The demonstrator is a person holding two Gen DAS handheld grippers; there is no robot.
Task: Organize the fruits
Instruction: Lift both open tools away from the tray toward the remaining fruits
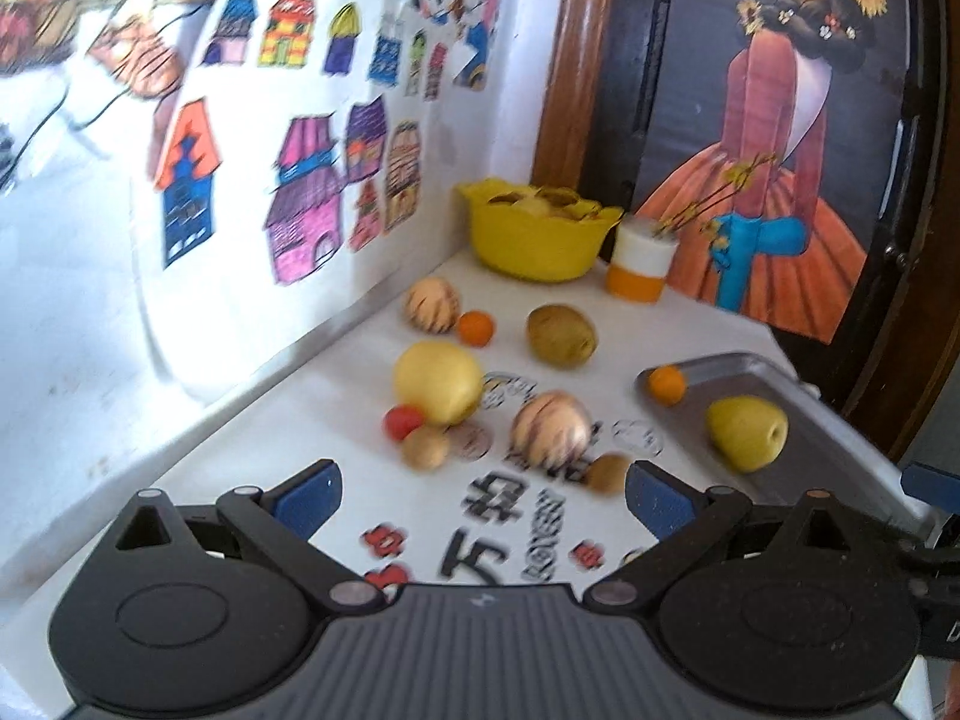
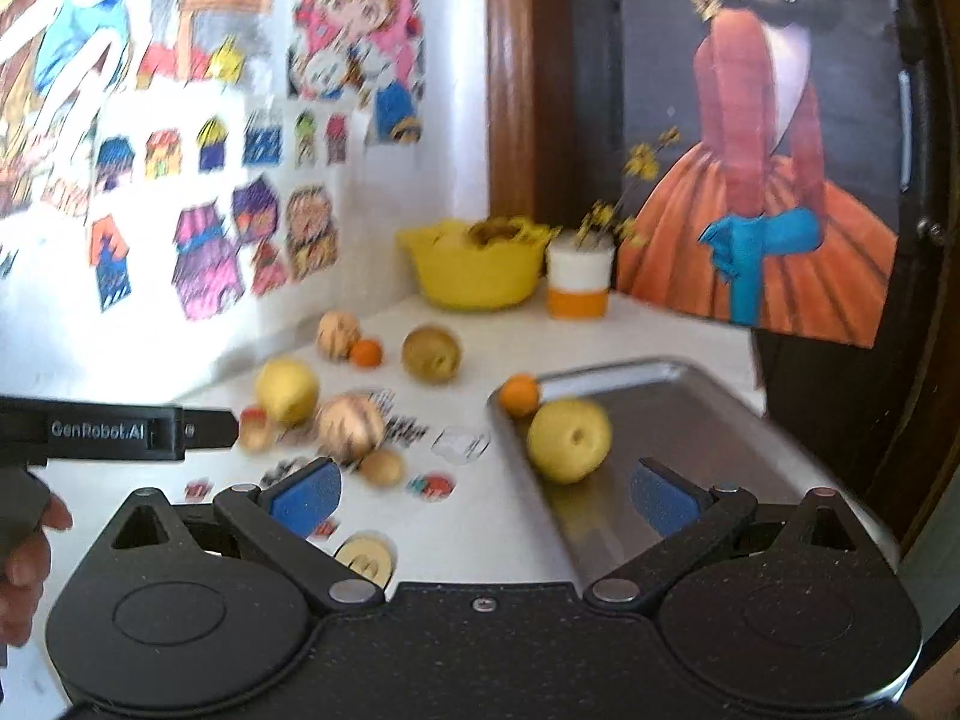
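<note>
A metal tray (image 1: 840, 438) (image 2: 708, 414) holds a yellow pear (image 1: 746, 432) (image 2: 568, 439) and a small orange (image 1: 667, 384) (image 2: 520, 394). Loose on the white table lie a striped melon (image 1: 549, 429) (image 2: 350, 425), a big yellow fruit (image 1: 438, 382) (image 2: 287, 390), a kiwi (image 1: 561, 335) (image 2: 431, 354), a second striped melon (image 1: 431, 303), another small orange (image 1: 476, 327), a red tomato (image 1: 402, 421) and small brown fruits (image 1: 425, 447) (image 1: 606, 473). My left gripper (image 1: 480, 504) is open, short of the striped melon. My right gripper (image 2: 483, 498) is open over the tray's near left edge, close to the pear.
A yellow bowl (image 1: 540, 240) (image 2: 474, 267) and a white-and-orange cup (image 1: 639, 264) (image 2: 579, 285) stand in the back corner. A wall with drawings runs along the left, a dark poster behind. The left gripper's body (image 2: 114, 429) and a hand (image 2: 27, 564) show at left.
</note>
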